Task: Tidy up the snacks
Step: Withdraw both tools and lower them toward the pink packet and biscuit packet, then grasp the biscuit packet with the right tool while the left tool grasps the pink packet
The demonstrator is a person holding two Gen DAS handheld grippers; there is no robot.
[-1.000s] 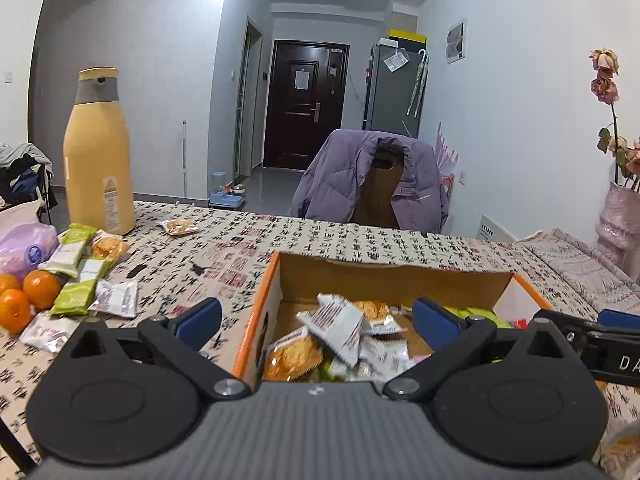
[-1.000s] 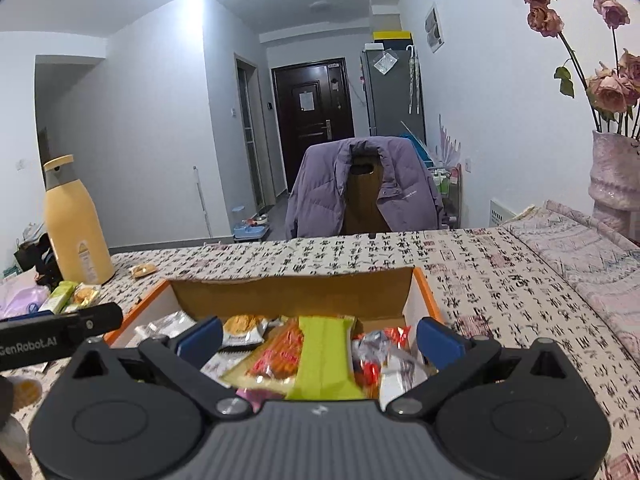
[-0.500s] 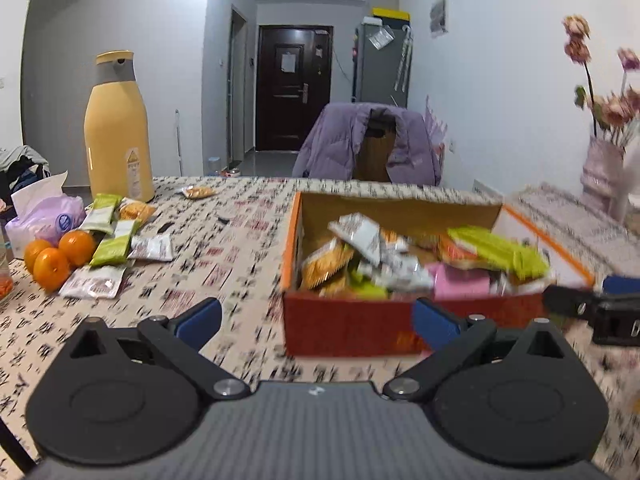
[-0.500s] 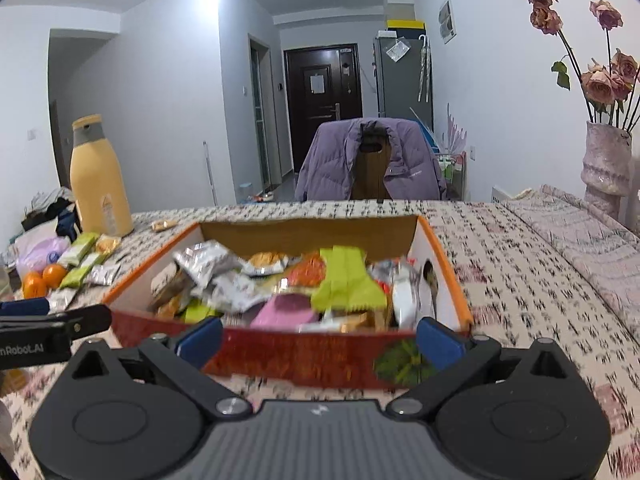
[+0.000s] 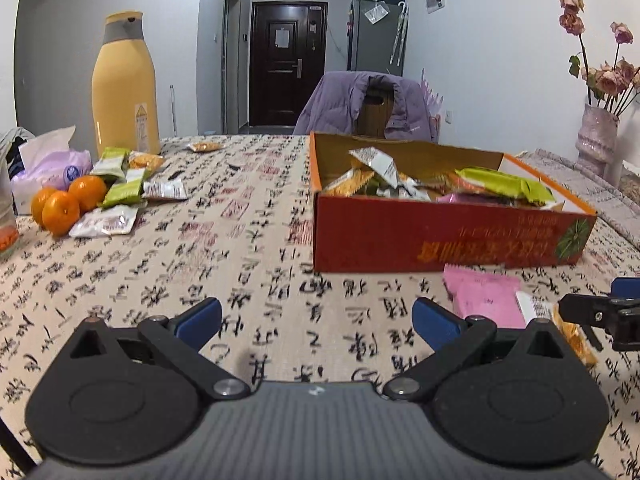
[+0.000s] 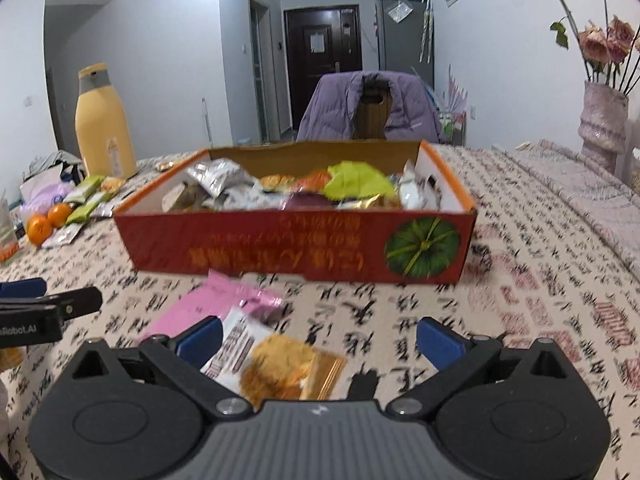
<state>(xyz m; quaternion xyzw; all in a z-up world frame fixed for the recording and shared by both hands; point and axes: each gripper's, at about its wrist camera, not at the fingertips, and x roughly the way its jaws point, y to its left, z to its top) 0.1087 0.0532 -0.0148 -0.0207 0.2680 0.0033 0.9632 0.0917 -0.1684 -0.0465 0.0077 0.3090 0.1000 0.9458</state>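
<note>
Both tools stand wide open and hold nothing. The right hand-held gripper (image 6: 318,334) hangs low over the tabletop (image 6: 520,300), and the snack packet with the golden biscuit picture (image 6: 280,364) lies flat directly beneath and between its fingers, nearer the left one. Just ahead of it and to its left, overlapping its far end, lies the pink packet (image 6: 212,304), and beyond that, straight ahead, the red snack box (image 6: 296,246), already heaped with wrappers.

The left hand-held gripper (image 5: 316,316) has only bare cloth between its fingers; the pink packet sits just off its right fingertip, and further loose packets (image 5: 120,196) lie well ahead to its left beside the oranges (image 5: 68,204).

These packets look light, thin and crinkly, probably foil or plastic film that is slick and yields under pressure, with brittle biscuit inside. A flat packet offers little to pinch from above, so the sealed end or a long edge seems the better hold, closing gently so the contents do not crush. The overlap with the pink packet could drag both along.
</note>
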